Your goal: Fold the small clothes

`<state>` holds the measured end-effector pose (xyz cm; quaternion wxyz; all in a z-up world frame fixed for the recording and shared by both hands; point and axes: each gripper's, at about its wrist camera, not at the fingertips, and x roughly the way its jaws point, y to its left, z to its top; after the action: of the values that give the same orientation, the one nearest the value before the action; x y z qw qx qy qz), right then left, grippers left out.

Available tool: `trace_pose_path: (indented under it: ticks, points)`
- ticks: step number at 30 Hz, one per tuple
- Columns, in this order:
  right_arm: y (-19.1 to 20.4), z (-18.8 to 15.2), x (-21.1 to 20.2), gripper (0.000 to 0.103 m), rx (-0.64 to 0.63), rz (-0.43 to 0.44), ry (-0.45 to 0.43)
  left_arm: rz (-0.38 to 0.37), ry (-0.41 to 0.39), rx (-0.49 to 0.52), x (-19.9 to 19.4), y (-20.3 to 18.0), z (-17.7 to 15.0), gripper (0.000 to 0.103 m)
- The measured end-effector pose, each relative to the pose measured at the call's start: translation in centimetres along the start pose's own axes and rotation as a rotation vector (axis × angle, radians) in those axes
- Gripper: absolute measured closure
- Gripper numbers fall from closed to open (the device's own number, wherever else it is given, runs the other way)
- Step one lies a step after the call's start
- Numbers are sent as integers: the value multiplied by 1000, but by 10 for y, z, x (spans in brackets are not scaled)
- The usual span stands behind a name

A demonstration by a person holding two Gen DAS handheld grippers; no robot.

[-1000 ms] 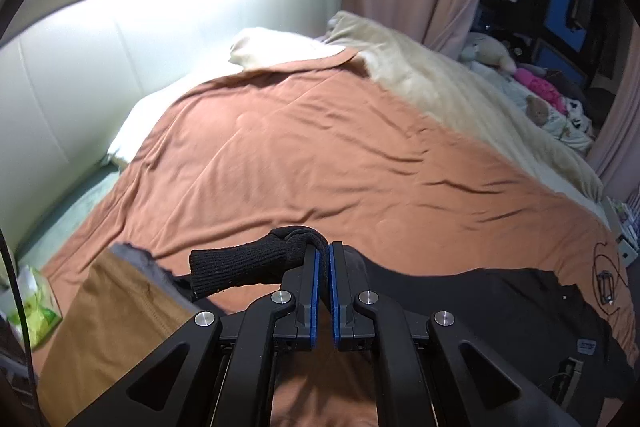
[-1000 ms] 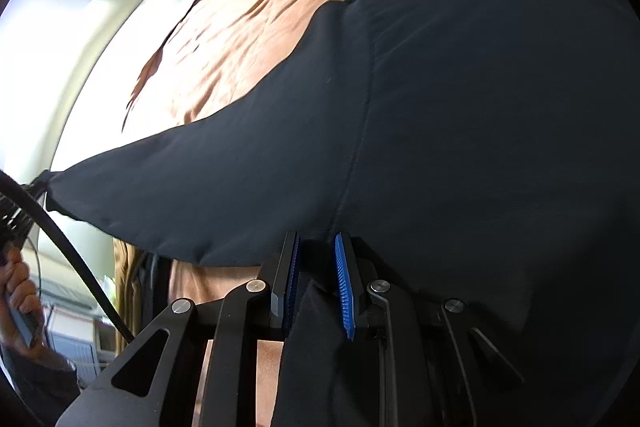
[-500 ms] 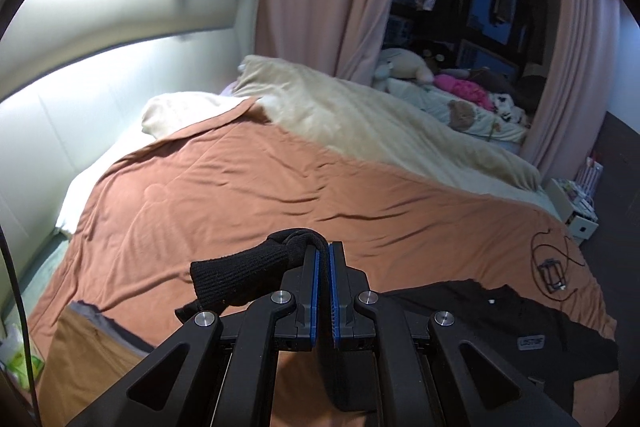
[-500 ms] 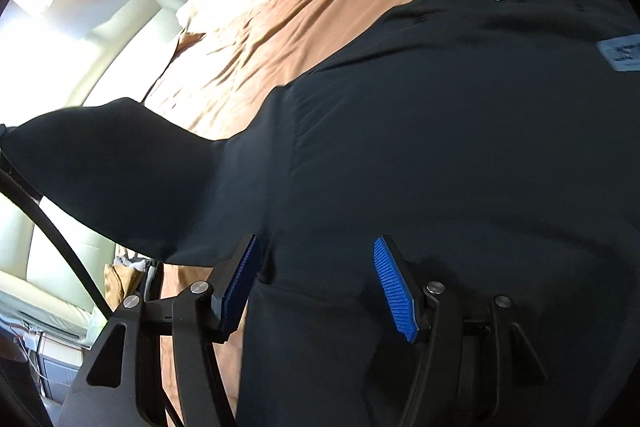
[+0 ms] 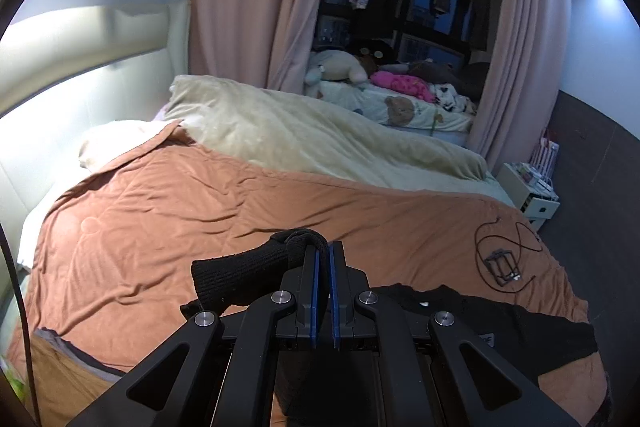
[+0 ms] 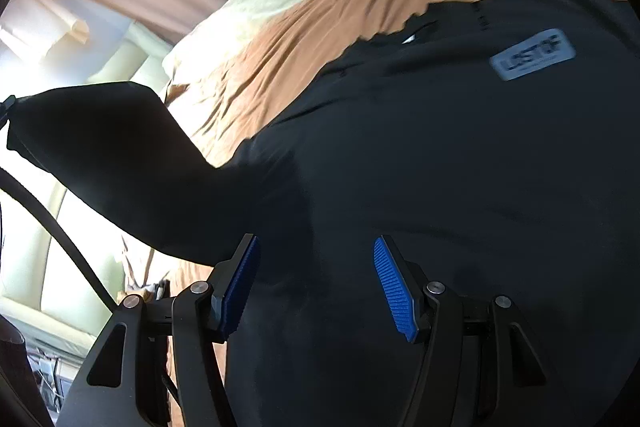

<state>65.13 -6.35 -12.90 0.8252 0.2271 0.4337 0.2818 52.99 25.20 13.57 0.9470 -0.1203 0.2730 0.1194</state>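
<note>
The left gripper (image 5: 323, 259) is clenched on the ribbed cuff (image 5: 244, 273) of a black sweatshirt (image 6: 440, 187), lifting that sleeve above the bed's brown cover (image 5: 180, 211) — the body lies flat at the near edge. The right gripper (image 6: 316, 279) hovers over the body, its fingers (image 6: 394, 287) spread and grasping nothing. This looks like the sleeve fold — next, carry the cuff across the chest and lay it flat.

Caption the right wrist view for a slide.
Right gripper open over the black shirt lying on the orange bedspread.
</note>
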Motion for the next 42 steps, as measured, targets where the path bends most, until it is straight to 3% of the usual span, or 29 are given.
trace_pose_path:
  ticks: [8, 15, 27, 38, 42]
  points:
    - [-31, 0, -30, 45, 51, -29, -47, -78, 29, 57, 13, -64, -4, 98]
    - [-54, 0, -52, 37, 99, -31, -76, -134, 63, 112, 28, -113, -17, 98]
    - [-99, 5, -71, 37, 204, -35, -98, -261, 153, 158, 54, -167, -51, 98]
    - [-120, 8, -93, 37, 266, -41, -138, -339, 314, 121, 116, -187, -121, 98]
    - [-128, 9, -100, 37, 293, -56, -153, -373, 423, 126, 146, -198, -156, 96]
